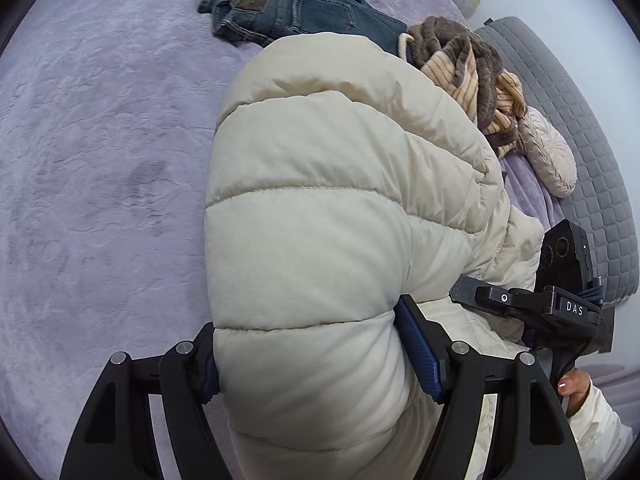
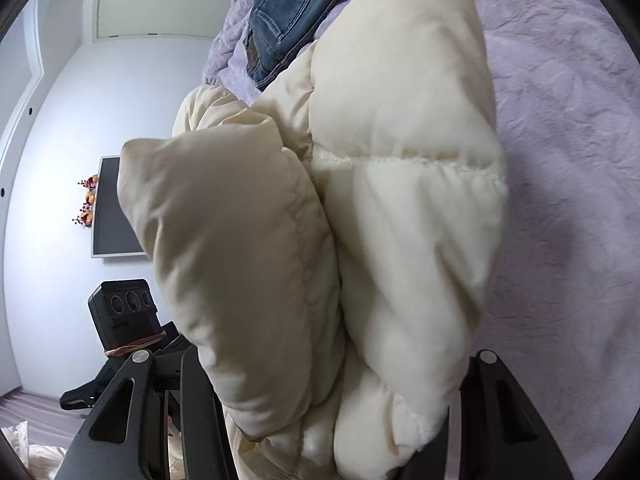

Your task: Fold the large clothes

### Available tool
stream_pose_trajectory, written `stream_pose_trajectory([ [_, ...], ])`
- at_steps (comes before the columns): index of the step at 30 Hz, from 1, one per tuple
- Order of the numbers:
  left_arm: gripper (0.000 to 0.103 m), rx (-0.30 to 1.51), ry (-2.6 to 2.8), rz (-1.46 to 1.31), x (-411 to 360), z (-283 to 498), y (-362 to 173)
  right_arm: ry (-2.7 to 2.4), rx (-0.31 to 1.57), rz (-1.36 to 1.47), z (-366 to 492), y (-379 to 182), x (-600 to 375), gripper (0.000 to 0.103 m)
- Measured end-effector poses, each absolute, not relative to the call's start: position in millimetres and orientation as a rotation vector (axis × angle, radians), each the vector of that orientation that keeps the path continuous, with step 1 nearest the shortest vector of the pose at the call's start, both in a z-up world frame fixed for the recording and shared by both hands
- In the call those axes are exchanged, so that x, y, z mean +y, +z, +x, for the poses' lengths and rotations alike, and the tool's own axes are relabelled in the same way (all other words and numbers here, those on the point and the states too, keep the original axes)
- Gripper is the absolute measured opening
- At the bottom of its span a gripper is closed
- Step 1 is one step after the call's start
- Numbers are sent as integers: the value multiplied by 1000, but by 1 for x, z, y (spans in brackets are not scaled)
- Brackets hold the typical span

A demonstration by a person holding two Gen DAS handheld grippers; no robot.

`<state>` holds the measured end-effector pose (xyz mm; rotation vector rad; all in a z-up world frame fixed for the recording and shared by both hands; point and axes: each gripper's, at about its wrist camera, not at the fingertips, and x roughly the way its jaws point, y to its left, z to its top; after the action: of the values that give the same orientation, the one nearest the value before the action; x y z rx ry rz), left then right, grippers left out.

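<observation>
From my left wrist, my left gripper [image 1: 316, 356] clamps a thick fold of the cream puffer jacket [image 1: 344, 184], which bulges ahead over the lilac blanket [image 1: 100, 160]. From my right wrist, my right gripper [image 2: 332, 412] pinches bunched puffer jacket [image 2: 400, 200] between its fingers, jeans [image 2: 288, 12] beyond.

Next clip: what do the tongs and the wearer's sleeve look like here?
Both tongs are matte black plastic with cut-out finger frames and silver pivot pins. The left tongs carry ribbed blue pads. The right tongs bear a white "DAS" marking and a boxy black camera module; the left unit's module shows three round lenses and an orange rubber band. The sleeve is white, and the nails are painted pale.
</observation>
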<state>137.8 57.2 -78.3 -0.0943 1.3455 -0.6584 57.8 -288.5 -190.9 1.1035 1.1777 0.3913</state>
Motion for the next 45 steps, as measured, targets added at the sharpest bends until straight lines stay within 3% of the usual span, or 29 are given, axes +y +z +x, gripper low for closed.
stream_pose_trajectory([
  [9,75,1318,-506,-121,181,192,-91,496,1234,1044,127,-206,-178,53],
  [15,75,1304,-407,-129,225,215,-113,533,1269,993,169,-222,-132,53],
  [27,80,1309,-365,-95,215,221,-144,426,1356,883,196,-237,-117,62],
  [40,83,1305,-360,-87,207,218,-144,218,1331,676,163,-178,-166,64],
  [41,83,1306,-359,-87,207,218,-143,195,1312,657,161,-170,-170,63],
  [43,83,1307,-358,-85,207,217,-141,185,1260,626,154,-154,-177,22],
  [45,83,1306,-358,-81,207,216,-140,211,1211,601,150,-138,-177,16],
])
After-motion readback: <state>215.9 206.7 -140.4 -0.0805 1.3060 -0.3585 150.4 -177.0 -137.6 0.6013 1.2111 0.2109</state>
